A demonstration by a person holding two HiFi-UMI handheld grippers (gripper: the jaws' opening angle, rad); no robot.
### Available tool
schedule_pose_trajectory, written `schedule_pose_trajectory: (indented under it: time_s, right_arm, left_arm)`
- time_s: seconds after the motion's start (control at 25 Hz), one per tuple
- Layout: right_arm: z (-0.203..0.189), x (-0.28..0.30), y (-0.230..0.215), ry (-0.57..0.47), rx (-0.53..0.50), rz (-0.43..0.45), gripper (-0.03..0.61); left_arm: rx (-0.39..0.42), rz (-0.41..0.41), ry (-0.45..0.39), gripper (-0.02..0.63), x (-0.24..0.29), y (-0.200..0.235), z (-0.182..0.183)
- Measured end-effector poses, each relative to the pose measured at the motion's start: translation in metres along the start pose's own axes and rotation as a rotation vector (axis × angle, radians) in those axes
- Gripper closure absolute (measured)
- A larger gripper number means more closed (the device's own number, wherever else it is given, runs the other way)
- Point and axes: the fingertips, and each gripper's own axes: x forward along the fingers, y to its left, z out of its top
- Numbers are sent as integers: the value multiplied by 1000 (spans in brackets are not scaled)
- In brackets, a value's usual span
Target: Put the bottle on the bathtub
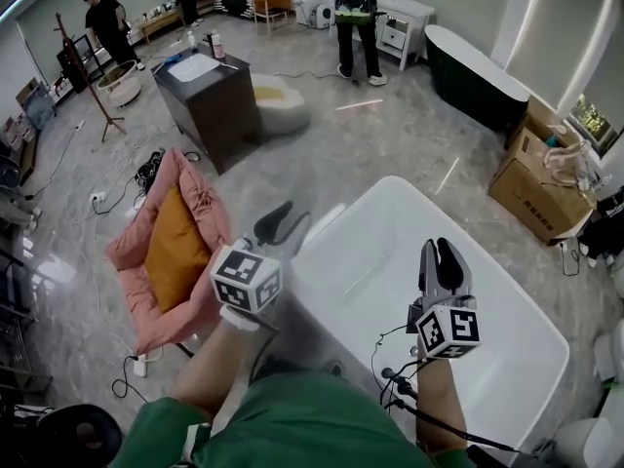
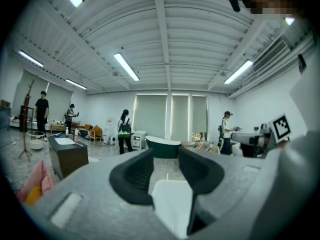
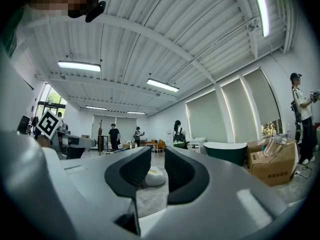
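The left tool (image 1: 281,219) and the right tool (image 1: 441,253) are both held level over the near end of a white bathtub (image 1: 507,349). The left one is above the left rim and the right one is over the basin. In the left gripper view the left tool (image 2: 166,156) has its jaws drawn in, and only the floor and a piece of the white bathtub (image 2: 172,204) show through the small gap. Nothing is between them. In the right gripper view the right tool (image 3: 158,156) is also closed and holds nothing.

The bottle (image 1: 216,45) is not at the tools. It stands upright on the top of a dark desk (image 1: 210,100), far across the floor from the white bathtub, up and to the left in the head view. A second small bottle (image 1: 191,39) stands near it on the same desk, and I cannot tell which of the two belongs to the task. In the left gripper view the bottle (image 2: 76,135) shows small on the desk (image 2: 67,156), well to the left of the jaws.

A pink cushion bed (image 1: 166,252) lies on the floor between the desk and the left tool. A dark bathtub (image 1: 478,76) stands at the far right, with a cardboard box (image 1: 531,188) near it.
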Motion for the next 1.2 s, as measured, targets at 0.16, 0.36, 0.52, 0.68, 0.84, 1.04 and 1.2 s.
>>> schedule_pose_trajectory:
  time_s: [0.16,0.36,0.52,0.68,0.84,1.04,1.2]
  right_arm:
    - [-3,1,-2,0,-10,19,492]
    - [-7,1,-9,5,-19,37,492]
    - [-10,3,-12,23,-12,37,493]
    - [-11,6,-9,25,-20,50,494]
    - [-13,8,-10,34,-9,50,494]
    - [-16,11,-11,42,-8,54,494]
    - [-16,17,-12,44,-8,56,494]
  left_arm:
    - [-2,13,4,459,0,-1,-4]
    - [-3,25,3,459,5,-8,-8]
    - [-11,36,2,459,6,-8,-12]
    - [-20,50,6,459,3,-1,-17]
    - [-25,58,9,459,4,0,-19]
    - [-26,58,18,459,8,1,-24]
    - [-22,51,22,459,14,2,-23]
